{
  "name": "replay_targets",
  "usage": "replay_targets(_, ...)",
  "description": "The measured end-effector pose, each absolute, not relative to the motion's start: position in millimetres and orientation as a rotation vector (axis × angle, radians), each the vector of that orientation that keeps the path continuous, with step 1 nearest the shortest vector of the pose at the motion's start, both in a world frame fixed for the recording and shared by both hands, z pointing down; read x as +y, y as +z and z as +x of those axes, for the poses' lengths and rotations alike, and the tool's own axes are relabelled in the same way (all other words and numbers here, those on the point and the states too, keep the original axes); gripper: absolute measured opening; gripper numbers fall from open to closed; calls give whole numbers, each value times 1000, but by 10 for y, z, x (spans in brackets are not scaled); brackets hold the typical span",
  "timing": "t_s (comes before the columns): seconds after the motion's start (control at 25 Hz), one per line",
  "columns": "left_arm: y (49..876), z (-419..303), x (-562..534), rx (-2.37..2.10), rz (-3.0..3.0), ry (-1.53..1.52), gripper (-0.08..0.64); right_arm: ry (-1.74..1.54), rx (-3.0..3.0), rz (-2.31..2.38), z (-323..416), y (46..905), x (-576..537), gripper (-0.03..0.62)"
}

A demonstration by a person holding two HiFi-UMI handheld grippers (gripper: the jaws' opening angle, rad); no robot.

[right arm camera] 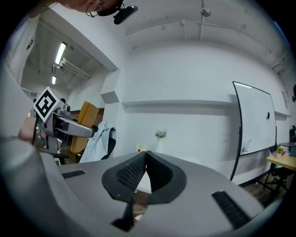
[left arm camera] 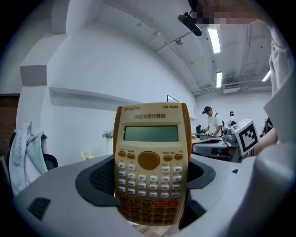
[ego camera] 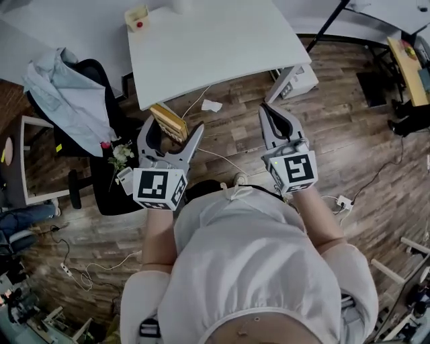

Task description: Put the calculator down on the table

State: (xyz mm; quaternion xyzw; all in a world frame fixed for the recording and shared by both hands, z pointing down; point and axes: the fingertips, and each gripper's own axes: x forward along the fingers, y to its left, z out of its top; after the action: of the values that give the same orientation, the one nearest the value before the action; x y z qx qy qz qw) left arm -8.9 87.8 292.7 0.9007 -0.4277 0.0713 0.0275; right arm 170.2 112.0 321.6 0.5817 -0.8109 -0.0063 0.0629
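A yellow calculator (ego camera: 168, 121) stands on end between the jaws of my left gripper (ego camera: 173, 129), which is shut on it above the wooden floor, just short of the near edge of the white table (ego camera: 215, 47). In the left gripper view the calculator (left arm camera: 151, 162) faces the camera upright, screen at the top, its lower keys sunk between the black pads. My right gripper (ego camera: 269, 111) hangs level with it to the right, jaws shut on nothing. The right gripper view shows its pads (right arm camera: 134, 171) pressed together, and the left gripper with the calculator (right arm camera: 86, 119) off to the left.
A small cream box (ego camera: 137, 17) sits at the table's far left corner. A black chair draped with a pale blue jacket (ego camera: 64, 94) stands to the left, with a small bunch of flowers (ego camera: 121, 156) beside it. Cables and a scrap of paper (ego camera: 211, 105) lie on the floor.
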Motion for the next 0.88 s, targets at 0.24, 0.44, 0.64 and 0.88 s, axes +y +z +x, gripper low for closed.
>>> replay_targets(0.24,3061,145,495,-1380,2723,273,408,19,-2516,1664,1871,3310,574,5)
replay_targets(0.44,3251,172,42,-1414,2681,292,408,23,-2544,1604,1848,3409,66,5)
replay_targets(0.64,3405,203,-632,-1420,2668,299,408,1,-2554,1570,1790,3471,-654,5)
replay_targets(0.88,3647,130,-1512,-1415,2598,354,408,82,-2544,1526,1737,3633,-1530,5)
